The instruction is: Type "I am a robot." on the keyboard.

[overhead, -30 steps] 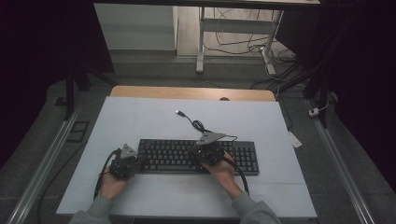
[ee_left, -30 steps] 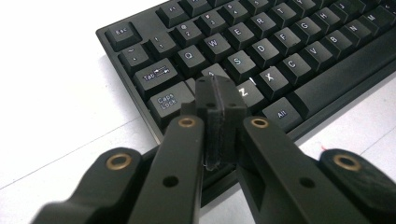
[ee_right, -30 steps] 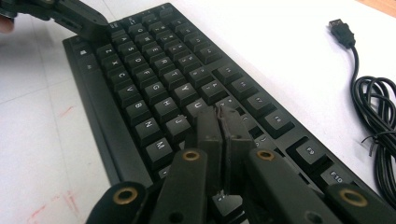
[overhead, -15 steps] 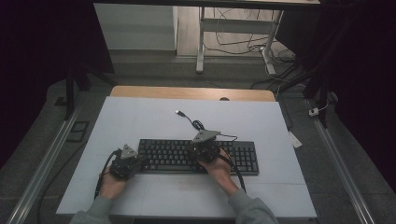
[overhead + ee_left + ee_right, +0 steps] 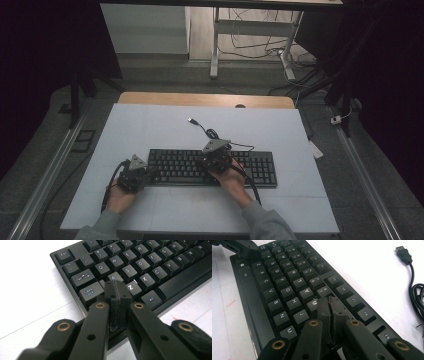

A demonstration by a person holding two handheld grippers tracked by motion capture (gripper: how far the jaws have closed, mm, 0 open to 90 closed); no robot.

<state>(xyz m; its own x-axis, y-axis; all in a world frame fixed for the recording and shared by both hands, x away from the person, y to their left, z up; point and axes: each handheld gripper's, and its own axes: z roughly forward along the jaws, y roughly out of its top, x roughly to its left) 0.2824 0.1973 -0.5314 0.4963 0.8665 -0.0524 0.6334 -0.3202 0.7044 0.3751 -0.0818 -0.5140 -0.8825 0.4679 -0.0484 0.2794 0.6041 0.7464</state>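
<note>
A black keyboard (image 5: 260, 170) lies across the white table top, with its cable running back to a loose USB plug (image 5: 191, 120). My left gripper (image 5: 151, 173) is shut with nothing between its pads. In the left gripper view the closed tips (image 5: 117, 290) sit down at the A key, beside Caps Lock, on the keyboard (image 5: 150, 262). My right gripper (image 5: 209, 159) is shut and empty too. Its joined tips (image 5: 329, 303) are low over the keyboard (image 5: 284, 285), just right of the U key. Whether either tip presses a key I cannot tell.
The white board (image 5: 150, 125) rests on a wooden table (image 5: 200, 99). The coiled black cable (image 5: 418, 297) and USB plug (image 5: 403, 252) lie behind the keyboard. The left gripper (image 5: 239, 246) shows at the keyboard's far corner in the right gripper view. Dark floor and rails flank the table.
My right gripper has edged slightly to the left over the keys. The left gripper and the keyboard have stayed where they were.
</note>
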